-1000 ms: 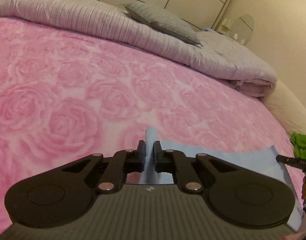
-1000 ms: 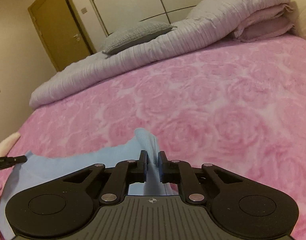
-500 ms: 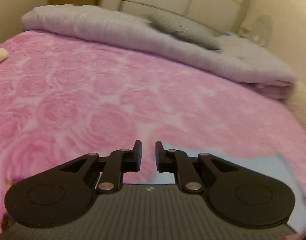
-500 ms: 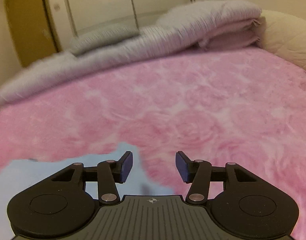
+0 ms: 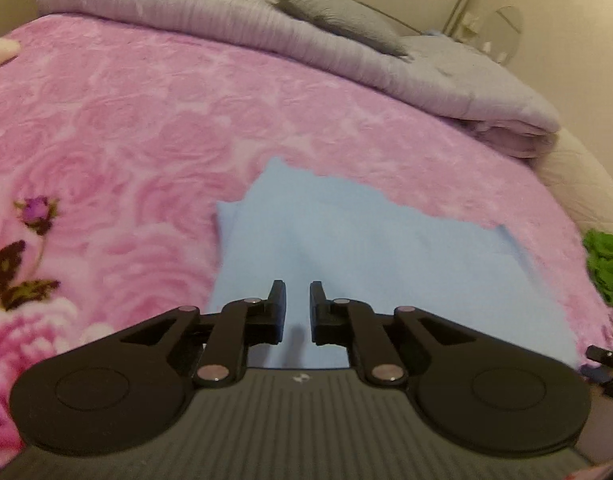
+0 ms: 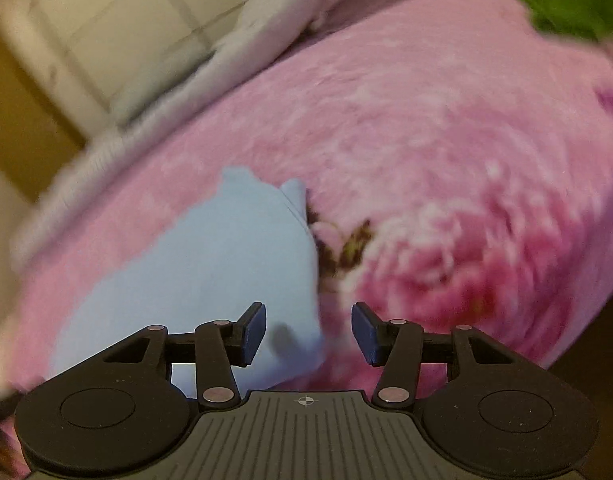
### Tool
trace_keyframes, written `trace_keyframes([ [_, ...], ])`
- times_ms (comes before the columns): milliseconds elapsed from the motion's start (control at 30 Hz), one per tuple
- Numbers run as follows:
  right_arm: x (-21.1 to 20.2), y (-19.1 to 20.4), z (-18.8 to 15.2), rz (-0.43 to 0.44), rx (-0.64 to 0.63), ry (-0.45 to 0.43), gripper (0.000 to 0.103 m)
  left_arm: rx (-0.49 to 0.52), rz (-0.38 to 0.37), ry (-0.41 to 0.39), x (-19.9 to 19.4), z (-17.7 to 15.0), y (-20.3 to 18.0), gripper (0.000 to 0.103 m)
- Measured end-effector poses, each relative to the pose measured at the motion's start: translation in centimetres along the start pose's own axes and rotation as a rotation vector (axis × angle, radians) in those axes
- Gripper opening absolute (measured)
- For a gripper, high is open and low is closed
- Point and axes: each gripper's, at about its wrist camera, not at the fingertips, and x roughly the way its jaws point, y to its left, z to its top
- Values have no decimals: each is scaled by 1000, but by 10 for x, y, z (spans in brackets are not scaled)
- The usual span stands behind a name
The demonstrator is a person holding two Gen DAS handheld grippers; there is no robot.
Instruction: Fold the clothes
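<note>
Both grippers have let go of the light blue garment [image 5: 366,248], which now lies flat on the pink rose-patterned bed [image 5: 146,128]. Left gripper [image 5: 297,308] hovers over the cloth's near part, its fingers narrowly apart after just closing a little, nothing between them. Right gripper [image 6: 308,330] is rolled sideways, fingers spread wide and empty above the garment's right edge. A green cloth [image 5: 608,268] lies off to the right.

L gripper [image 5: 297,308] empty, jaws narrowly apart, over folded blue cloth [image 5: 366,248] on pink bed [image 5: 146,120]; green item [image 5: 608,268] at 3 o'clock.
</note>
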Motion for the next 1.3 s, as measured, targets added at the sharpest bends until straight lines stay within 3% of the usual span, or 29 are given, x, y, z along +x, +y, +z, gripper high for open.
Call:
trace_keyframes([
  [133,4,-36,-25,197,392,63,52,8,-83,10,-10,-12,-23,7],
  [200,16,-41,-33,230,496,79,52,7,-120,23,-5,-17,-33,7],
  [367,42,-39,-35,210,580,22,52,24,-153,77,13,-27,-45,8],
  [533,55,-29,-26,153,561,-36,50,1,-132,136,37,-37,-40,7],
  [600,57,-15,-20,81,450,-21,25,-7,-132,145,41,-39,-38,7],
  [700,58,28,-8,-66,122,-5,19,0,-143,146,39,-36,-37,7],
  [833,48,122,-17,-186,-505,-160,17,-67,-177,127,29,-35,-22,7],
  [933,46,187,-54,-141,-899,-252,17,-140,-204,108,17,-34,-5,7],
  [1033,60,227,-104,-37,-1173,-224,17,-226,-216,93,5,-35,17,7],
  [1167,103,238,-158,7,-1395,-53,18,-340,-252,89,-5,-41,41,7],
  [1200,114,238,-170,11,-1442,1,22,-360,-260,90,-6,-42,44,7],
  [1233,120,237,-182,9,-1492,25,34,-380,-269,90,-7,-44,48,7],
  [1300,118,232,-196,-2,-1579,8,37,-424,-291,91,-8,-47,55,7],
])
